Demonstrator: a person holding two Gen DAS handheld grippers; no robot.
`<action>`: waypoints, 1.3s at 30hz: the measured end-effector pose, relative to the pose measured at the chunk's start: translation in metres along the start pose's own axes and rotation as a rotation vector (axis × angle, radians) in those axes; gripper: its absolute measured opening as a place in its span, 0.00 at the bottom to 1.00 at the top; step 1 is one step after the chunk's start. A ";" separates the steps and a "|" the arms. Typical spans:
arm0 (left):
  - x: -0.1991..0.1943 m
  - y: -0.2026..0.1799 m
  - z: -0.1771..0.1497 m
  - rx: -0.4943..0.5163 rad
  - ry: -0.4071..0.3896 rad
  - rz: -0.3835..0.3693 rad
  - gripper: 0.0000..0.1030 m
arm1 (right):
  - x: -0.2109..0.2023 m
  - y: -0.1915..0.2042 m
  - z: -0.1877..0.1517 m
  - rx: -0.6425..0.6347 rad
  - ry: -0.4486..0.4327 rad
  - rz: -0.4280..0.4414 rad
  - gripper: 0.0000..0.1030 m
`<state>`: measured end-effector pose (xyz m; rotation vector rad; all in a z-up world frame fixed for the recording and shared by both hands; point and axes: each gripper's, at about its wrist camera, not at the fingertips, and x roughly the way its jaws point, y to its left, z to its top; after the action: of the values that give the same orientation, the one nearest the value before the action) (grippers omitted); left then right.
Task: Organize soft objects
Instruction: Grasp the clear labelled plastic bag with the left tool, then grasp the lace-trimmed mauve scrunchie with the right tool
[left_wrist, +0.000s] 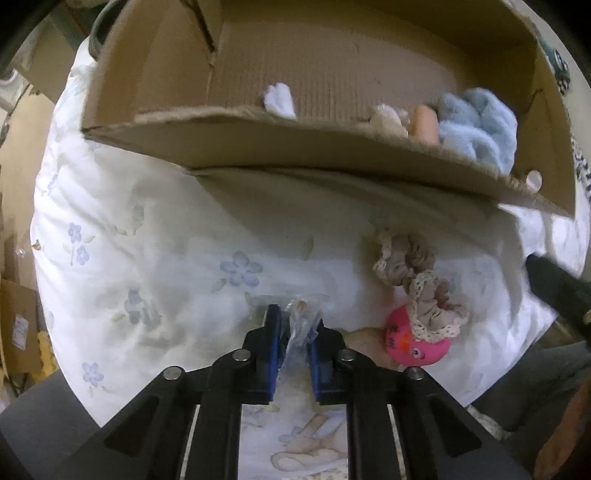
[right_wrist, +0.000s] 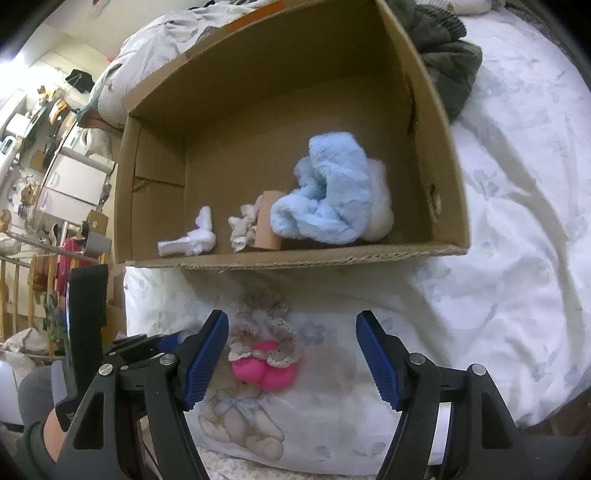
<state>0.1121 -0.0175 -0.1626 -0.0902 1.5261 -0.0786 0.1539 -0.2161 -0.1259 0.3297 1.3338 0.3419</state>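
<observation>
Far left, beside the bed: stacked cardboard and clutter, not part of the task. Left of centre, on the flower-printed duvet (left_wrist: 155, 236): left gripper (left_wrist: 295, 328) pointing down at the bedding, blue pads clenched on a small crinkled clear plastic packet (left_wrist: 297, 325); contents too blurred to name. Best lifted straight up before any sideways travel, so that thin film does not slip from the pads or drag the cover along. Centre, above: open cardboard box (right_wrist: 332, 254) resting on the bed, near wall low, already holding a white sock (right_wrist: 192, 240), a cream scrap of cloth (right_wrist: 242, 227), a peach-coloured cylinder (right_wrist: 269, 221) and a light blue fleece bundle (right_wrist: 332, 192); bare floor at the left half, the likeliest spot for the packet. Clearing the near wall fully before release advised. Right of centre, just in front of the box: lace-trimmed beige scrunchie (right_wrist: 266, 332) draped over a pink ball-shaped toy (right_wrist: 266, 369), touching. Right gripper (right_wrist: 291, 354) released, jaws standing wide on either side of that pair, not pressing. Squarer descent needed to take one piece without snagging the other.
</observation>
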 end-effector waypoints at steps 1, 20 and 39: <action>-0.004 0.001 0.001 -0.006 -0.006 -0.012 0.11 | 0.002 0.000 0.000 0.005 0.011 0.012 0.73; -0.036 0.039 0.002 -0.065 -0.091 0.021 0.07 | 0.080 0.032 -0.001 -0.069 0.240 -0.008 0.73; -0.041 0.008 0.019 -0.043 -0.129 0.097 0.07 | 0.051 0.049 -0.006 -0.212 0.115 -0.004 0.12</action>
<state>0.1295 -0.0053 -0.1219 -0.0548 1.4015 0.0366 0.1552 -0.1501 -0.1518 0.1315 1.3963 0.5010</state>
